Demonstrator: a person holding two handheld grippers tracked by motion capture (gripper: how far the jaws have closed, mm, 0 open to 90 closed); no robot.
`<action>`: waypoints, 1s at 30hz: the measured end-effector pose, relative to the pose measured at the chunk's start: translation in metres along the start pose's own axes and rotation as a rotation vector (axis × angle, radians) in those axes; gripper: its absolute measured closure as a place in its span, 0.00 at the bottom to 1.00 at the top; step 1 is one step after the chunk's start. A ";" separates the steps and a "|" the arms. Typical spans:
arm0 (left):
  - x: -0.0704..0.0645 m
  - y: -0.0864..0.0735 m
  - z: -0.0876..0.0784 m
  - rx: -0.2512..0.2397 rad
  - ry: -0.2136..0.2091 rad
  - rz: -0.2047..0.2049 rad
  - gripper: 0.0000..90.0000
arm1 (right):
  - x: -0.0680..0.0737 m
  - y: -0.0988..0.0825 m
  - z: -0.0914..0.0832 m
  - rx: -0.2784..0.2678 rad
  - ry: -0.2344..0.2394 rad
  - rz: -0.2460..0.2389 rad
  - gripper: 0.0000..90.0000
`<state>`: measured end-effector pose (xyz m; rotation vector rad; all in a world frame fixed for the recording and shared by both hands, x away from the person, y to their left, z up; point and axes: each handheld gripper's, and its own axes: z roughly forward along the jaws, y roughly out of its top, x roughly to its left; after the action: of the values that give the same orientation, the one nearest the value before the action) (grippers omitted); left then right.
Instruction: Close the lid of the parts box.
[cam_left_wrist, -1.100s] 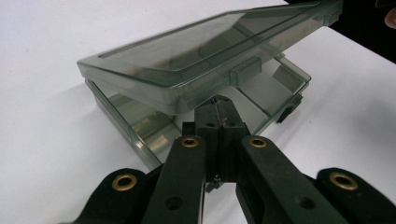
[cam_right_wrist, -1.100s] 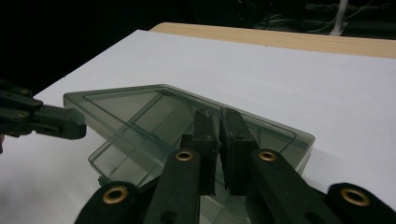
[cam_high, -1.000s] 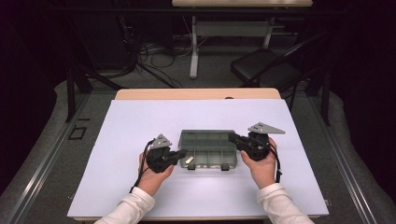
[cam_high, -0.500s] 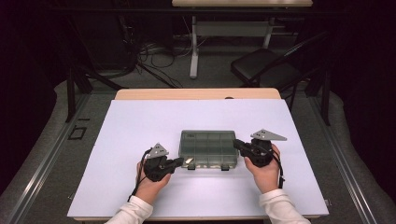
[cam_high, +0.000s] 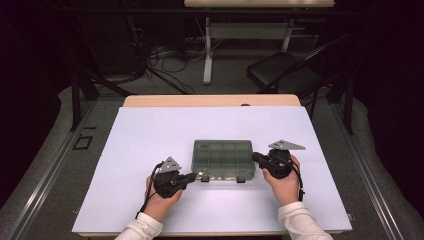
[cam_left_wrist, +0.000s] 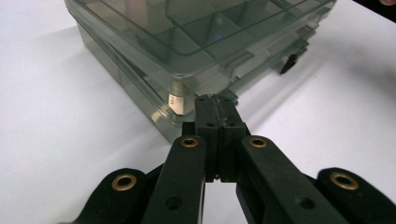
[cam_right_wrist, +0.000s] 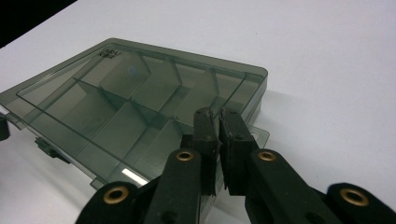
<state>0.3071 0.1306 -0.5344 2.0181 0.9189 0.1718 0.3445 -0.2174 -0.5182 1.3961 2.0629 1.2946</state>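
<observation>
We find the smoky translucent plastic compartment box (cam_high: 223, 160), lid closed, lying flat near the middle of the white-covered desk (cam_high: 150, 130). The left tongs (cam_left_wrist: 215, 100) are fully closed with nothing between them; their tips meet the box's near left corner by the front edge. The right tongs (cam_right_wrist: 218, 113) are almost closed, a thin slit remaining, gripping nothing, and rest at the right end of the box over its lid.
</observation>
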 end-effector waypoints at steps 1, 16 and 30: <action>-0.002 0.001 -0.001 -0.003 0.004 0.007 1.00 | 0.000 0.000 0.001 0.004 -0.002 0.000 0.96; 0.005 0.016 -0.002 -0.067 0.039 -0.009 1.00 | -0.001 -0.005 0.007 0.029 -0.012 -0.002 0.97; 0.012 0.020 0.015 -0.046 0.081 0.015 1.00 | -0.001 -0.007 0.008 0.032 -0.015 -0.004 0.98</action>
<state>0.3328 0.1216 -0.5303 1.9878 0.9415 0.2822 0.3468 -0.2151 -0.5289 1.4100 2.0847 1.2504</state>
